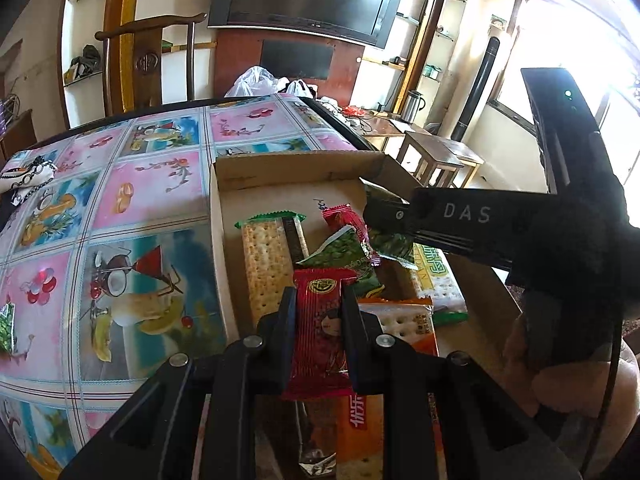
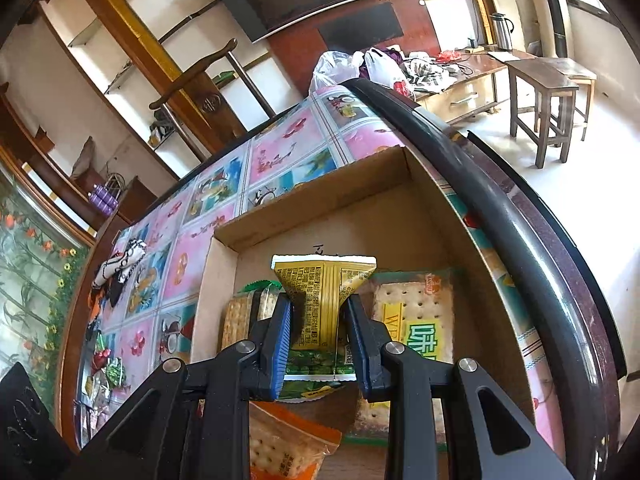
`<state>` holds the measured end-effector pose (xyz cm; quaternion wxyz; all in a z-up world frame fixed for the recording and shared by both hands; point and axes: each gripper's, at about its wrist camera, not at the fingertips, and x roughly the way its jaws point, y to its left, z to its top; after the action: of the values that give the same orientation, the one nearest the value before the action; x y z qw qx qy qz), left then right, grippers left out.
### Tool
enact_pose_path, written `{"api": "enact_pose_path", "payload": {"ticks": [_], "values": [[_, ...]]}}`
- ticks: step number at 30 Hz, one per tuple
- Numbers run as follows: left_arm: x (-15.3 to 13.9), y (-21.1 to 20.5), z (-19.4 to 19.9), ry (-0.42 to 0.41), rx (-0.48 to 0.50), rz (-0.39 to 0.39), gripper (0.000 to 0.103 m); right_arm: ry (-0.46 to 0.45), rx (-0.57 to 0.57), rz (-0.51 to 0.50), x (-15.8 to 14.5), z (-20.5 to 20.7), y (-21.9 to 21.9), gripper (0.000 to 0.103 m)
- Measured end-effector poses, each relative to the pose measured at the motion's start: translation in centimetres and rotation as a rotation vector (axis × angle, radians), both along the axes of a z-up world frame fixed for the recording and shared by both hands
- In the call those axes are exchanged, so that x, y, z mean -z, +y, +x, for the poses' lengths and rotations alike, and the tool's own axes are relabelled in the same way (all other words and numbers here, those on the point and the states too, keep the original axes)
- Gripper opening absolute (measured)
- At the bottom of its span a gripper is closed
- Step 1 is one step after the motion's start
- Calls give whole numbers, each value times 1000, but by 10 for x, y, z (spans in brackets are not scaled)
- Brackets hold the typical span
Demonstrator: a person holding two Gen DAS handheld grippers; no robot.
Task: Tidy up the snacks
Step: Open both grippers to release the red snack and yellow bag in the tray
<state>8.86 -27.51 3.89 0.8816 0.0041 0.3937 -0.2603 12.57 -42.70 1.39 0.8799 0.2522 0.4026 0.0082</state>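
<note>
Both hands were over the cardboard box (image 2: 320, 184) on the table (image 1: 132, 184), each carrying a snack.

Left gripper (image 1: 319, 322) had its jaws clamped on a red packet (image 1: 318, 332), right gripper (image 2: 319, 330) on a yellow packet (image 2: 324, 292). Probably best to lower each onto bare box floor before letting go, clear of the crackers (image 1: 266, 264).

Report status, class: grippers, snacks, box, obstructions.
Left gripper shut on red packet. Right gripper shut on yellow packet. Both over cardboard box holding cracker packs. Nothing blocking.
</note>
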Motion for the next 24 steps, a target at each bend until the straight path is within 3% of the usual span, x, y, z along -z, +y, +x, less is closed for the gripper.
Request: {"api": "enact_pose_path", "payload": {"ticks": [16, 20, 24], "values": [[-1, 1, -1, 2, -1, -11, 21, 10, 9, 12, 3, 1, 0, 31], [-1, 2, -2, -2, -5, -13, 33, 7, 11, 20, 3, 1, 1, 31], [-3, 1, -3, -9, 0, -21, 33, -6, 16, 22, 0, -2, 0, 31]]}}
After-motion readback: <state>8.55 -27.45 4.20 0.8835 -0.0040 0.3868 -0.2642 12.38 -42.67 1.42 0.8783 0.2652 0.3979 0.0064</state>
